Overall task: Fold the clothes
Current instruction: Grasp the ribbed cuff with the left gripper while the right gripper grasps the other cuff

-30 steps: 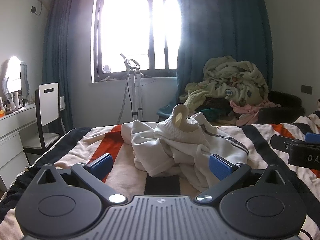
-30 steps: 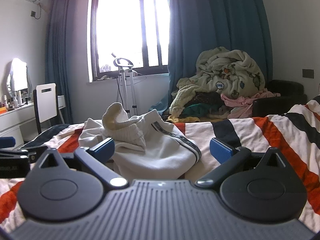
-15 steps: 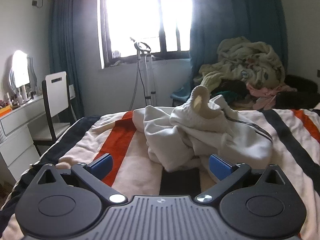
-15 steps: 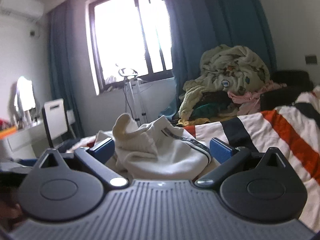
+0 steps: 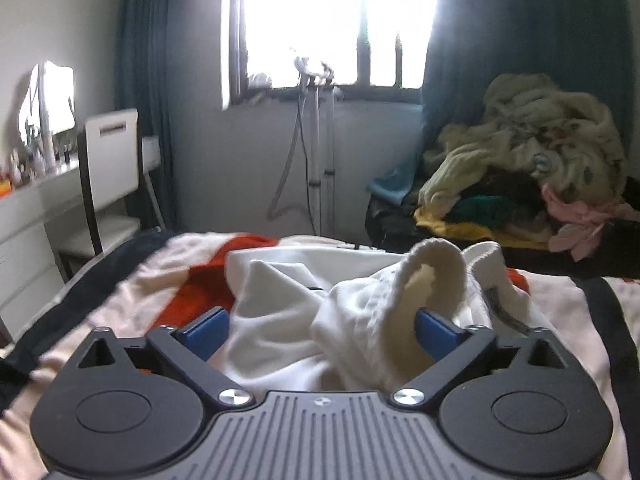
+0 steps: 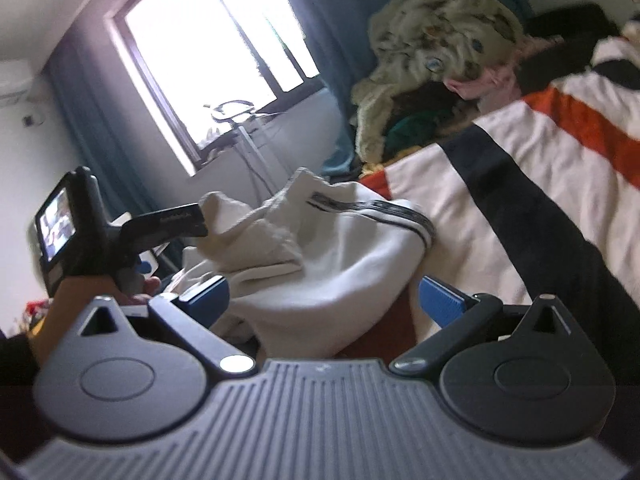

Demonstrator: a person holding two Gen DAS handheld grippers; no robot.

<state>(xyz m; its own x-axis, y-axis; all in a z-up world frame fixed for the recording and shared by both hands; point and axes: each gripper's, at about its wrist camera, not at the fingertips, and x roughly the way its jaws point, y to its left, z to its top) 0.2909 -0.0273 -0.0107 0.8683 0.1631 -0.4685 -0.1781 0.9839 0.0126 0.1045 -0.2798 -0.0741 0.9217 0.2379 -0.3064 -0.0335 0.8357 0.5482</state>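
A crumpled white garment [image 5: 280,300] with a ribbed cuff and a dark striped band lies on the striped bed cover [image 5: 140,300]. My left gripper [image 5: 320,334] is low over the near side of the heap. Its jaws are closing with folds and the raised cuff [image 5: 436,264] between them, and the pads do not press. In the right wrist view, which is tilted, the garment [image 6: 340,248] bulges between the blue pads of my right gripper [image 6: 324,298], which stands open. The left tool's black finger [image 6: 176,220] reaches the cuff from the left, held by a hand [image 6: 80,288].
A tall pile of clothes and blankets [image 5: 540,152] sits beyond the bed at the right. A white chair [image 5: 112,160] and a dressing table with a mirror [image 5: 48,100] stand at the left. A garment steamer stand [image 5: 316,140] is under the window.
My left gripper moved forward to the garment, which now lies between its fingers, and its jaws narrowed slightly. My right gripper rolled, sank and came closer to the heap.
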